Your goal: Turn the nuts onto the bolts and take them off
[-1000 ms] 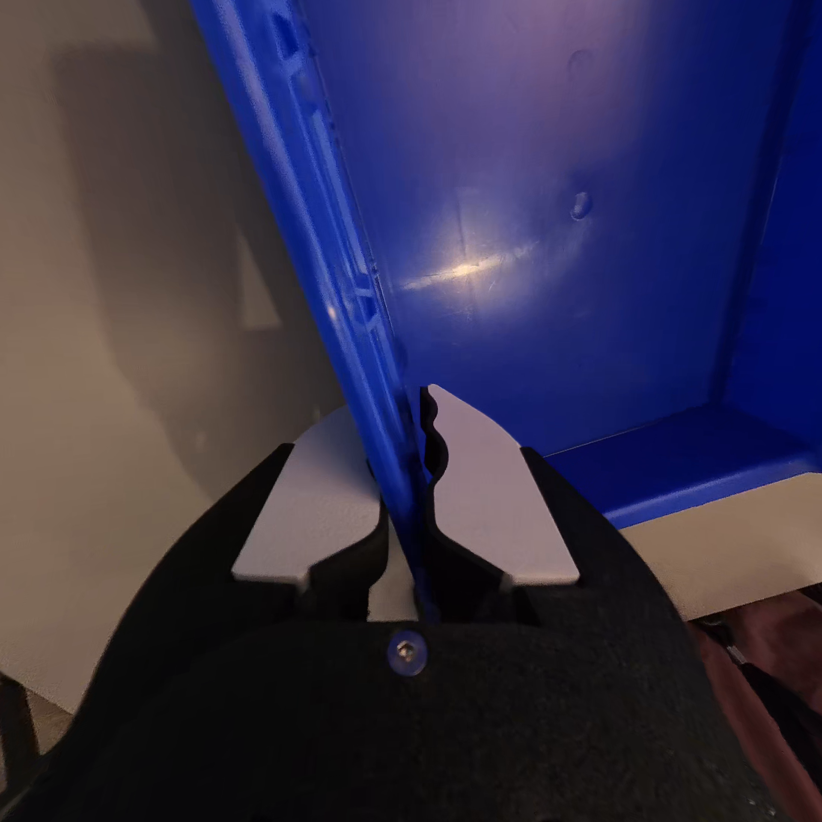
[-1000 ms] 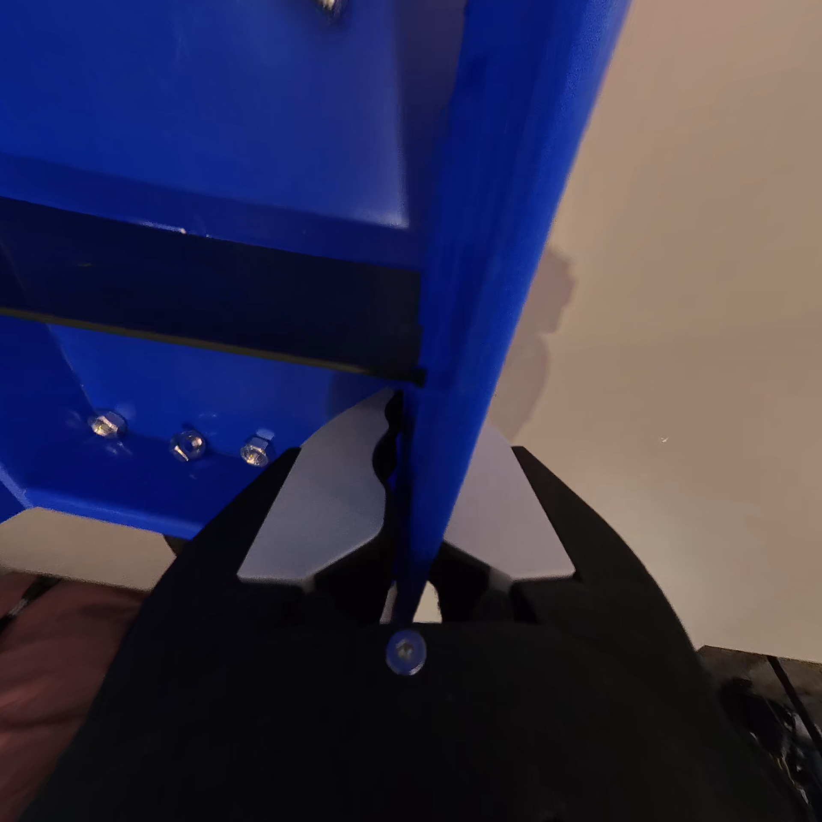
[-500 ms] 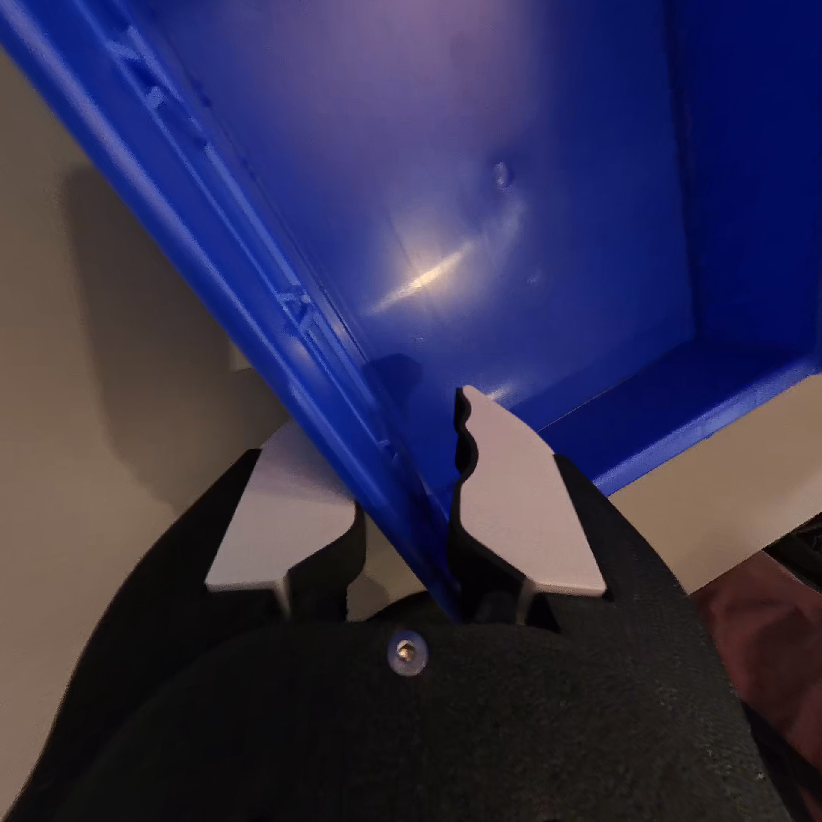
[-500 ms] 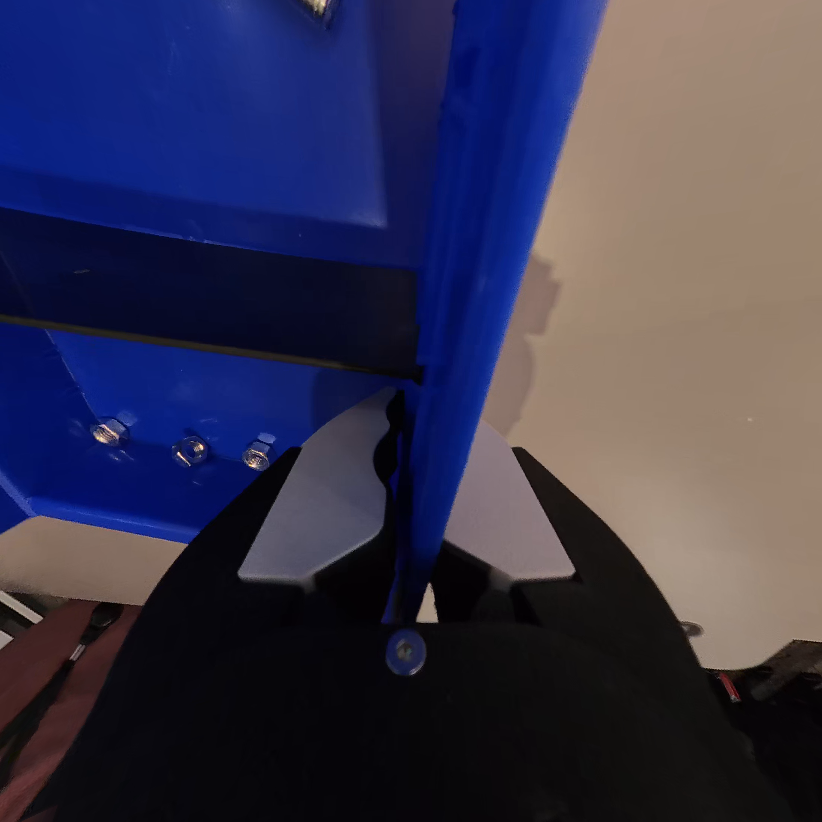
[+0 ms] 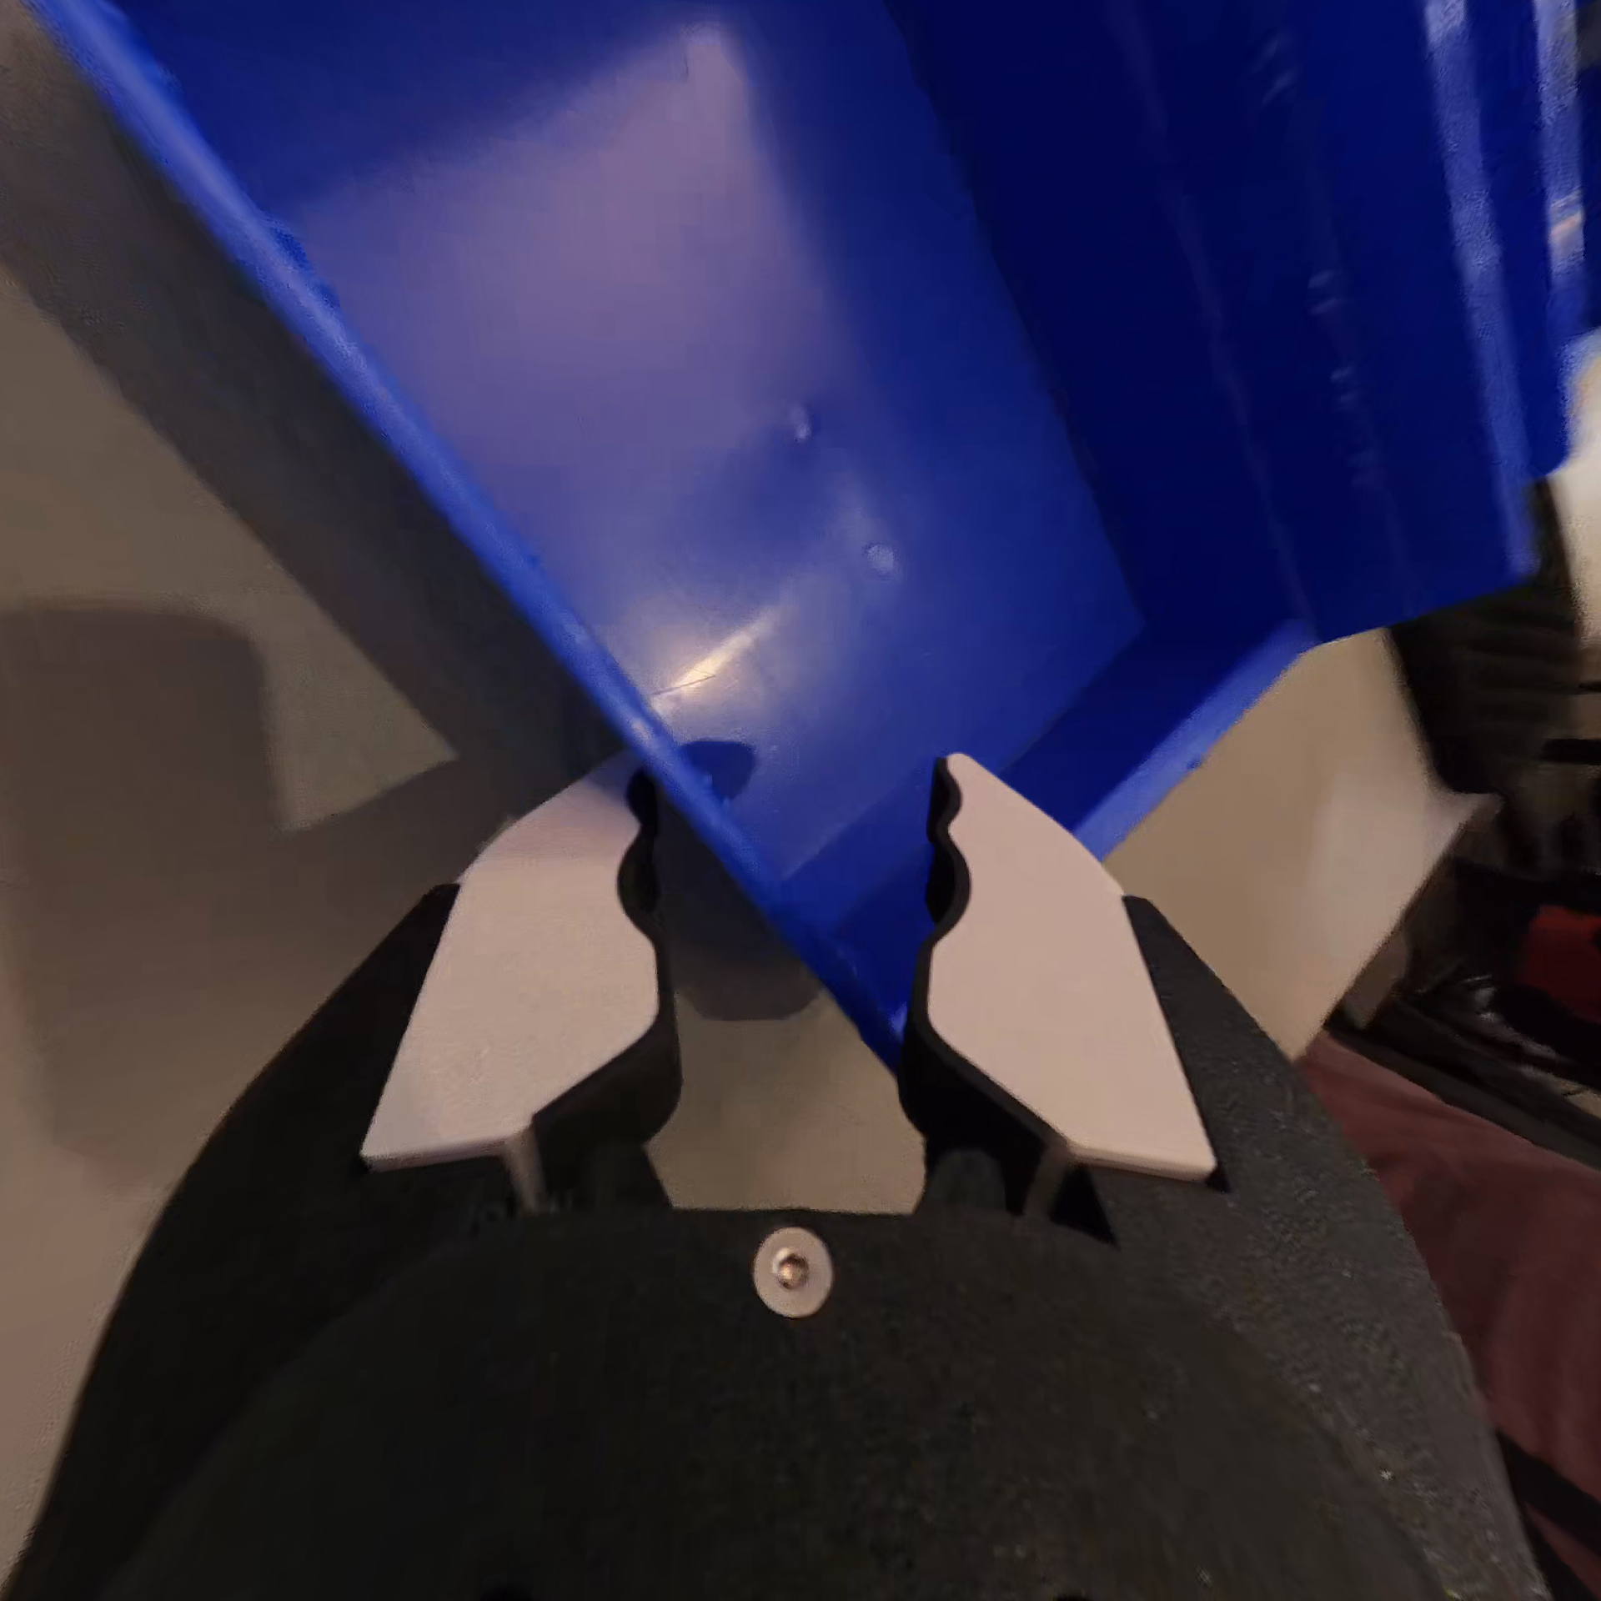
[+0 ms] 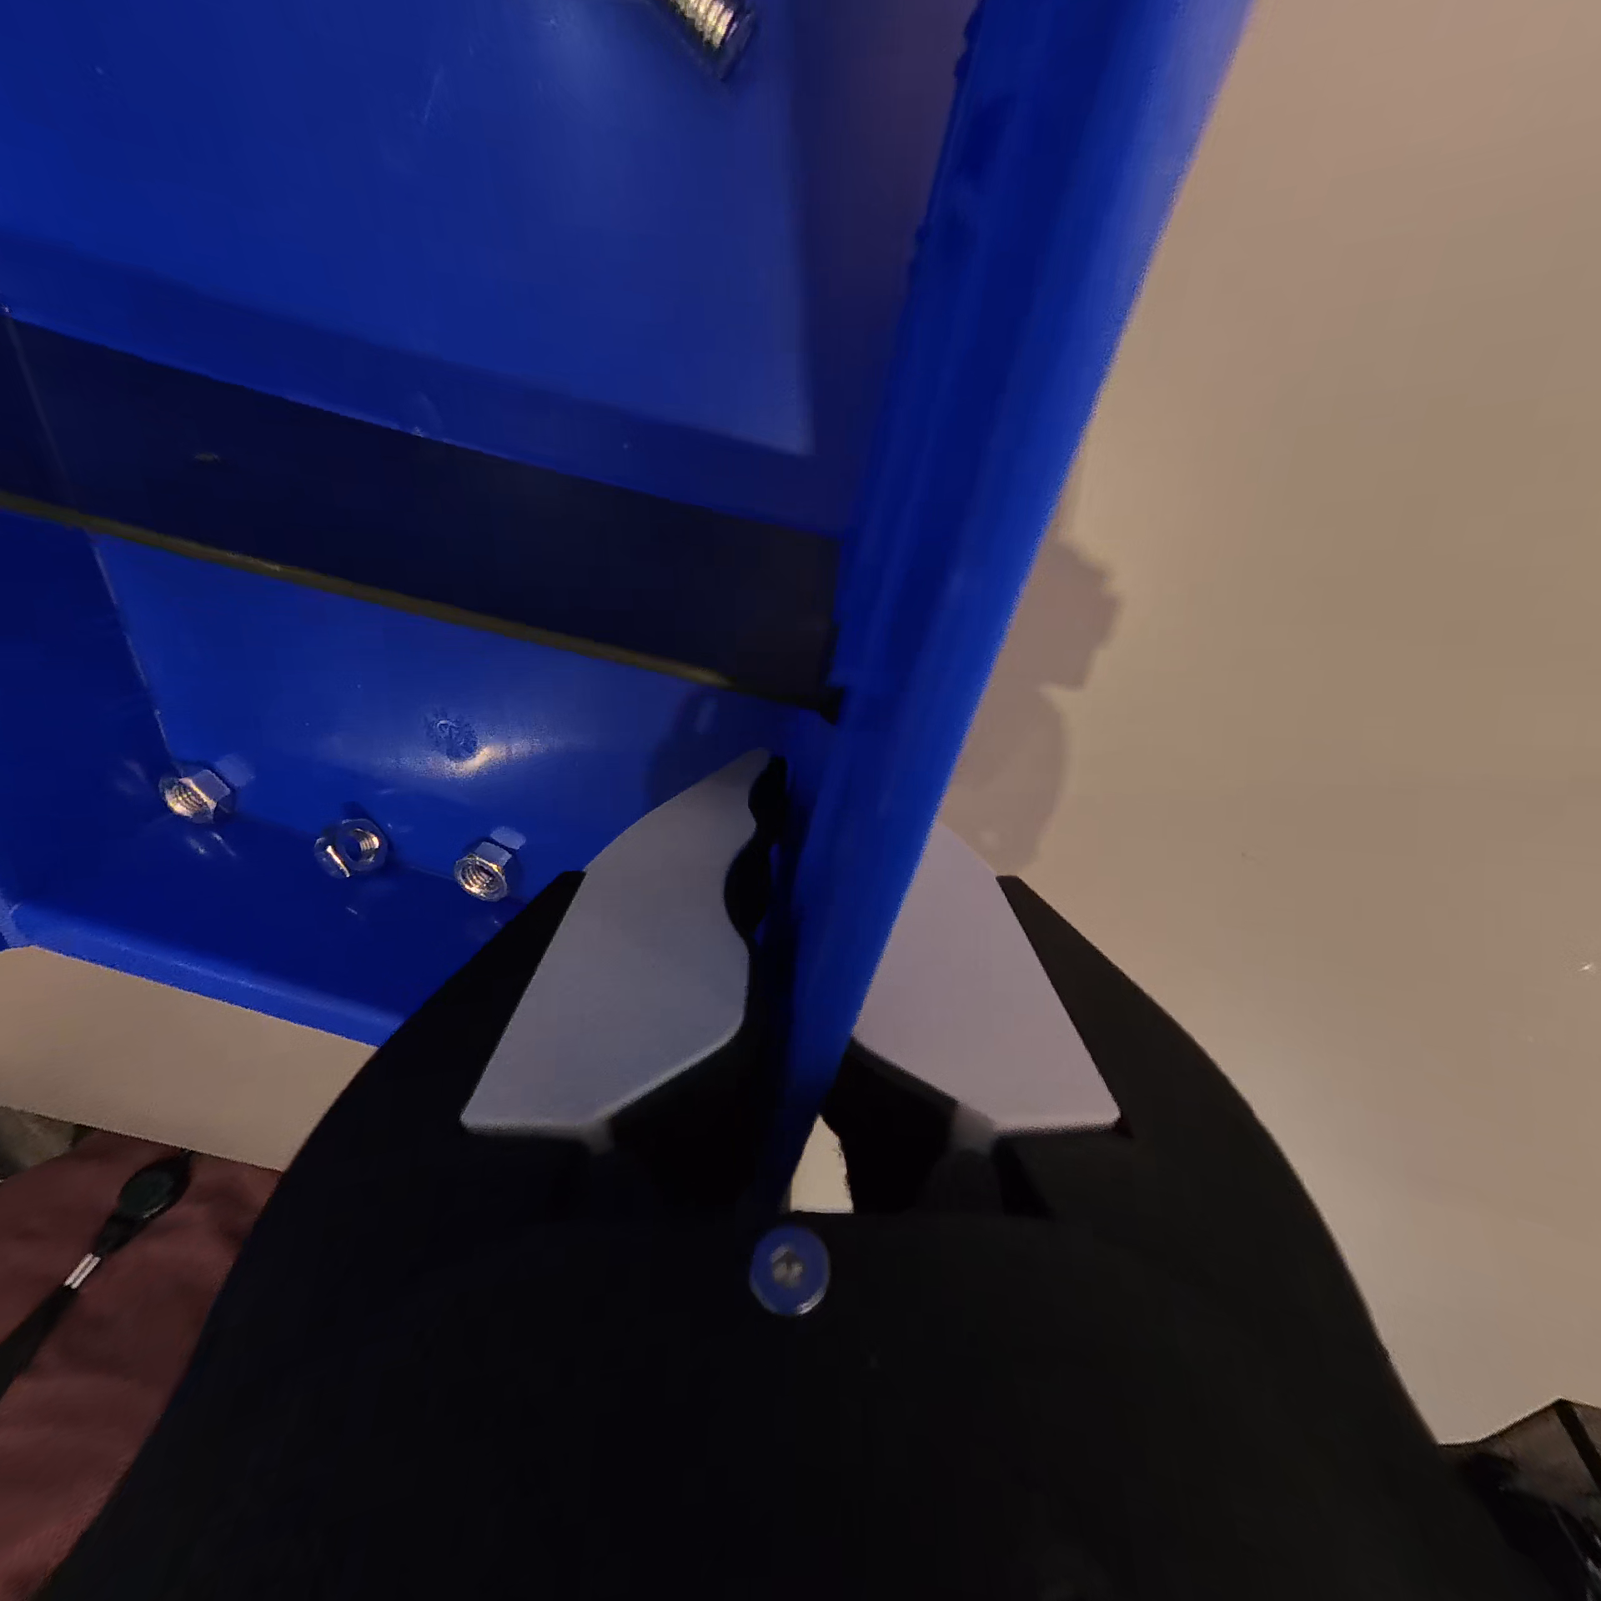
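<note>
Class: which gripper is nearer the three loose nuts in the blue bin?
Right. The right gripper clamps the bin wall just beside the nuts; the left gripper, open, straddles another wall with no nuts in view.

Glossy, smooth blue plastic is seen all over the open-topped bin (image 6: 450,260), with light glare caught on its floor. Three shiny silver metal hex nuts (image 6: 351,847) are spotted inside. A matt, grainy black gripper body with smooth pale finger plates (image 5: 1040,970) is shown.

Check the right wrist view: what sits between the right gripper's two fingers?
The blue bin side wall; the right gripper is shut on it, with three nuts lying inside.
</note>
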`<state>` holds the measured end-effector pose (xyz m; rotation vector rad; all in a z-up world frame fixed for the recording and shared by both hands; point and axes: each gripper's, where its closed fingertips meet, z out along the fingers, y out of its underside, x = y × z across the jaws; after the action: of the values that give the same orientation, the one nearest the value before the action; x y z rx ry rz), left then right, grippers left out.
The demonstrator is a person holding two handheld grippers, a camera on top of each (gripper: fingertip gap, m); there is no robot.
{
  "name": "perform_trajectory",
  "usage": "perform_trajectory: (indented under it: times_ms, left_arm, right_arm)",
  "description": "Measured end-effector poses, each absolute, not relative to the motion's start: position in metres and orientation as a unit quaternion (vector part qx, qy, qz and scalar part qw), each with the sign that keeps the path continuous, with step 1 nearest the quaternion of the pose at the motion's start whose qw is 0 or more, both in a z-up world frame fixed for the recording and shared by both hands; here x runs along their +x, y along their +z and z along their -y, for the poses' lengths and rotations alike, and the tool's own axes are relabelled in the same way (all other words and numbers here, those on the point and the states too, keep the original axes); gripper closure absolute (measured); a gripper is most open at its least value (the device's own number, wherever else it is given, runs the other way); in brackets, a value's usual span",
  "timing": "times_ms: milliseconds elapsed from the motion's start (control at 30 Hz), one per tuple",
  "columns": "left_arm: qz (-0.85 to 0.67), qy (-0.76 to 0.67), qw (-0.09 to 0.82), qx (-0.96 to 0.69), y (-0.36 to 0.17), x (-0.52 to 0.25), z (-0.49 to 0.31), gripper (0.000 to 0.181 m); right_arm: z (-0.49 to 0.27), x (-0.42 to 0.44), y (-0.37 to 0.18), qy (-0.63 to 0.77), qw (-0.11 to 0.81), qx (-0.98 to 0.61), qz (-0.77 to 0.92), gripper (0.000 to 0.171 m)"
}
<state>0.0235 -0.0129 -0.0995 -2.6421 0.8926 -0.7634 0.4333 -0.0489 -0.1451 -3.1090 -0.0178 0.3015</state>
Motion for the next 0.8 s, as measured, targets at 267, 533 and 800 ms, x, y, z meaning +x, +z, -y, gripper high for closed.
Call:
perform_trajectory:
  times_ms: [267,533,800]
  left_arm:
    - [-0.252,-0.302,0.238,-0.888,-0.022,-0.046,0.007,0.131]
    - [-0.207,-0.306,0.281,-0.886,0.002,-0.096,0.011,0.133]
    - [-0.184,-0.310,0.293,-0.885,0.006,-0.114,0.008,0.135]
  right_arm:
    - [0.049,0.459,-0.132,0.065,0.027,-0.996,0.054,0.167]
    - [0.058,0.462,-0.079,0.059,0.040,-0.990,0.124,0.167]
    - [0.084,0.424,-0.027,0.045,-0.009,-0.972,0.228,0.167]
